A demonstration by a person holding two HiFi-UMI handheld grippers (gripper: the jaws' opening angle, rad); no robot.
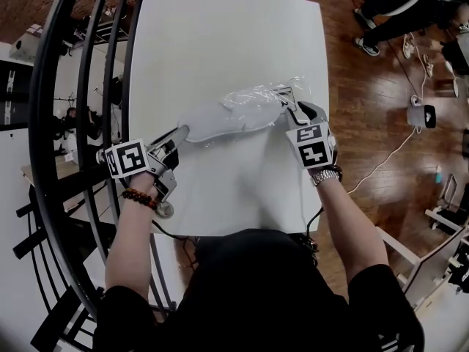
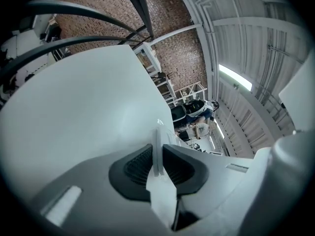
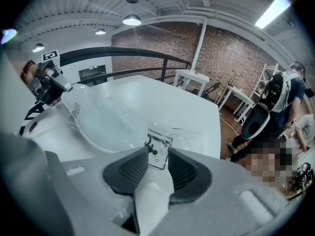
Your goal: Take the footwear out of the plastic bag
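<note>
A pale grey flat shoe (image 1: 212, 121) lies across the white table (image 1: 227, 35). Its right part is inside a clear plastic bag (image 1: 262, 97). My left gripper (image 1: 182, 132) is shut on the shoe's bare left end, whose thin white edge (image 2: 158, 139) shows between the pads. My right gripper (image 1: 291, 108) is shut on the bag's right end, where a small printed tag (image 3: 160, 149) sits between the jaws. In the right gripper view the shoe (image 3: 96, 119) stretches away inside the bag (image 3: 123, 136) toward the left gripper (image 3: 63, 86).
A black curved railing (image 1: 58, 123) runs along the table's left side. On the wooden floor to the right are a white device (image 1: 420, 114) with a cable and a person (image 1: 399, 6). The table's near edge is just in front of my body.
</note>
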